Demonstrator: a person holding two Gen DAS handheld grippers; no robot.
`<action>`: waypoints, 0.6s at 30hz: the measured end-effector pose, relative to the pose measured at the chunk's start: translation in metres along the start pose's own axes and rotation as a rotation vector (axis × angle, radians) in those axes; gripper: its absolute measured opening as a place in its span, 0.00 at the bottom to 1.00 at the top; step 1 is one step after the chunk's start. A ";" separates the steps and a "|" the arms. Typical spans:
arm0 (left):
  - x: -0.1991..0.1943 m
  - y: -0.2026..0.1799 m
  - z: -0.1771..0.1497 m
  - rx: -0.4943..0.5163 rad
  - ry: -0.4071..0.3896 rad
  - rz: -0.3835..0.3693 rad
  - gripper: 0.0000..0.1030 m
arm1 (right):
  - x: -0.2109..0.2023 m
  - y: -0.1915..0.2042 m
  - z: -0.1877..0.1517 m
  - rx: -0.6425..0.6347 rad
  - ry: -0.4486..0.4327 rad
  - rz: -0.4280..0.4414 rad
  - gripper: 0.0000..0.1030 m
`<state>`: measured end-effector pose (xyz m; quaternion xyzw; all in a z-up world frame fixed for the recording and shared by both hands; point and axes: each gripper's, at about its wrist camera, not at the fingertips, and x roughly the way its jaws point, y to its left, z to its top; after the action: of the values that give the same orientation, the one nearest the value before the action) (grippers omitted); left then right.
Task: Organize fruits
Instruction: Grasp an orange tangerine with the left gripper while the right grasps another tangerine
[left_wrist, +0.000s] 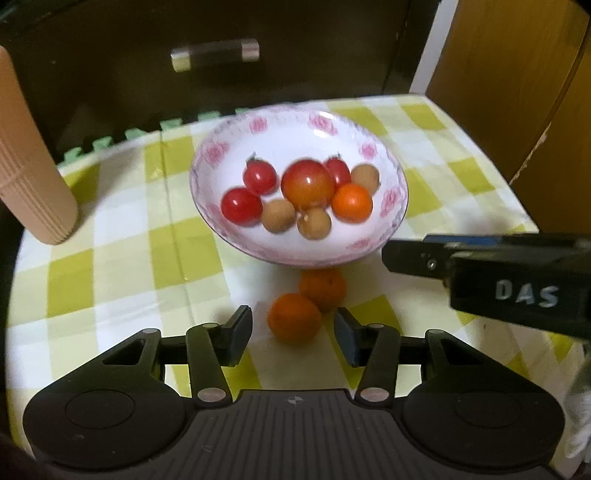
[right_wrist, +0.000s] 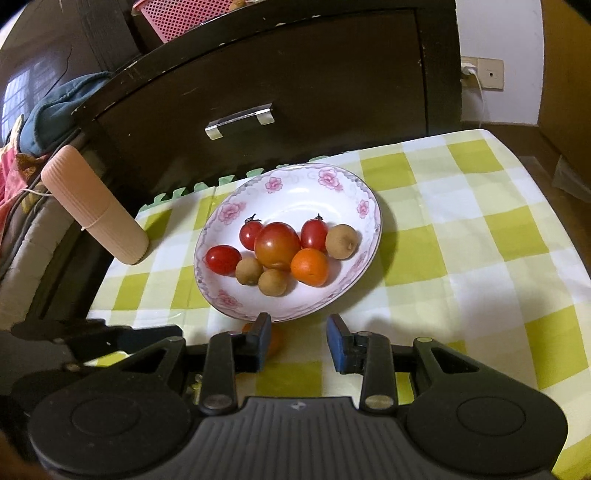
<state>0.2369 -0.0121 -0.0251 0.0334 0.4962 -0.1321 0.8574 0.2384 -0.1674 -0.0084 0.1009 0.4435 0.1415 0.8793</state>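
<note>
Checked cloth (left_wrist: 110, 229), dark cabinet behind. Bowl (left_wrist: 236, 122) holds most fruit; two oranges sit loose before its near rim. Our left gripper (left_wrist: 292, 334) gapes wide, near orange (left_wrist: 294, 318) straight between fingers, nothing held. Right gripper (right_wrist: 298, 341) wide too, empty, further off.

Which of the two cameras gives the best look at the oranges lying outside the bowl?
The left wrist view. Both oranges show whole on the checked cloth, just ahead of the open left tongs and in front of the bowl. The right wrist view shows only an orange sliver behind a tong finger.
</note>
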 end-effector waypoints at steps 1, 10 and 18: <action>0.004 -0.001 0.000 0.008 0.004 0.005 0.54 | 0.000 0.000 0.000 0.003 -0.001 0.003 0.31; 0.016 -0.011 -0.001 0.071 -0.001 0.049 0.42 | -0.003 0.003 -0.002 0.000 0.003 0.028 0.31; 0.001 -0.001 -0.007 0.051 0.023 0.066 0.42 | -0.005 0.007 -0.004 -0.003 0.008 0.040 0.31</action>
<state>0.2313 -0.0115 -0.0297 0.0730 0.5014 -0.1158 0.8543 0.2314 -0.1625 -0.0055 0.1078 0.4448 0.1601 0.8746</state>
